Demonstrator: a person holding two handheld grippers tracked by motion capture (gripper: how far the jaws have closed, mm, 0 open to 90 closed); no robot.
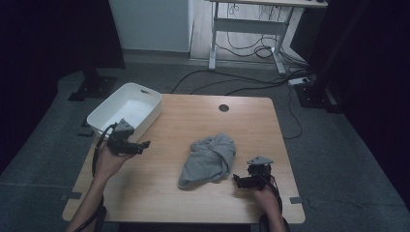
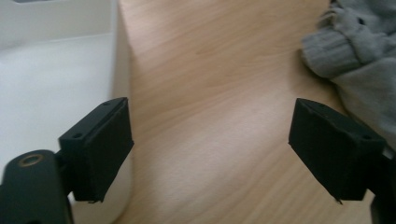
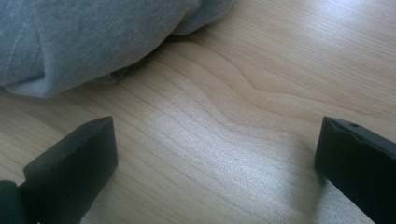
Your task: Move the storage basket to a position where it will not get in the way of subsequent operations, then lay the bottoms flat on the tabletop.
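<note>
Two hand-held grippers are at work here, and neither has hold of anything. The left hand-held gripper [image 1: 143,144] sits at the left of the high view, just beside the white bin [image 1: 107,109], its jaws spread wide with bare wood between them. The right hand-held gripper [image 1: 237,178] rests low at the right, jaws equally wide and empty, pointing at the near edge of the cloth [image 1: 209,159].

The cloth, a crumpled grey garment, lies in the middle of the tabletop [image 1: 251,126], well apart from the bin. In the left gripper view its ribbed cuff [image 2: 331,49] shows at the upper right, while the bin wall [image 2: 120,56] runs down the left. In the right gripper view the cloth's folded edge [image 3: 93,42] fills the upper left, just ahead of the jaws.

I'd judge the step to be reaching in for a grip on the cloth, probably to carry it to the bin. To do it well, each hand-held gripper should come in low and level, slide one jaw under a fold rather than pinch the top layer, and close on a thick bunch. The right one is nearer and could take the edge in front of it; the left needs to swing towards the cuff first. A thin pinch may slip, leaving the cloth trailing.
</note>
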